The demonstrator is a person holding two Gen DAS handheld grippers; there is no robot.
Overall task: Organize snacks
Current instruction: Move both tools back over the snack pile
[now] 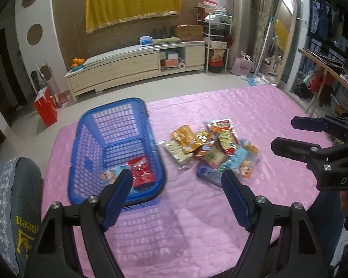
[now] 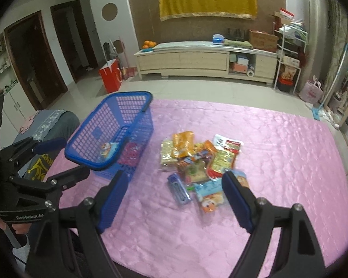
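A blue plastic basket (image 1: 97,127) (image 2: 104,120) stands on the left of the pink-covered table (image 1: 243,106). Inside it lie a red snack packet (image 1: 141,170) and a light blue packet with a cartoon face (image 1: 109,175) (image 2: 106,149). A pile of several snack packets (image 1: 211,148) (image 2: 197,157) lies to the basket's right. My left gripper (image 1: 176,180) hangs open above the table between basket and pile, with nothing between its fingers. My right gripper (image 2: 174,183) is open too, over the near side of the pile, with nothing held. A blue packet (image 2: 179,188) lies under it.
A chair back with a grey patterned cover (image 1: 14,197) stands at the table's left edge. The pink cloth in front of both grippers is bare (image 2: 185,231). Beyond the table are a floor, a red bag (image 1: 45,108) and a long low cabinet (image 1: 136,64).
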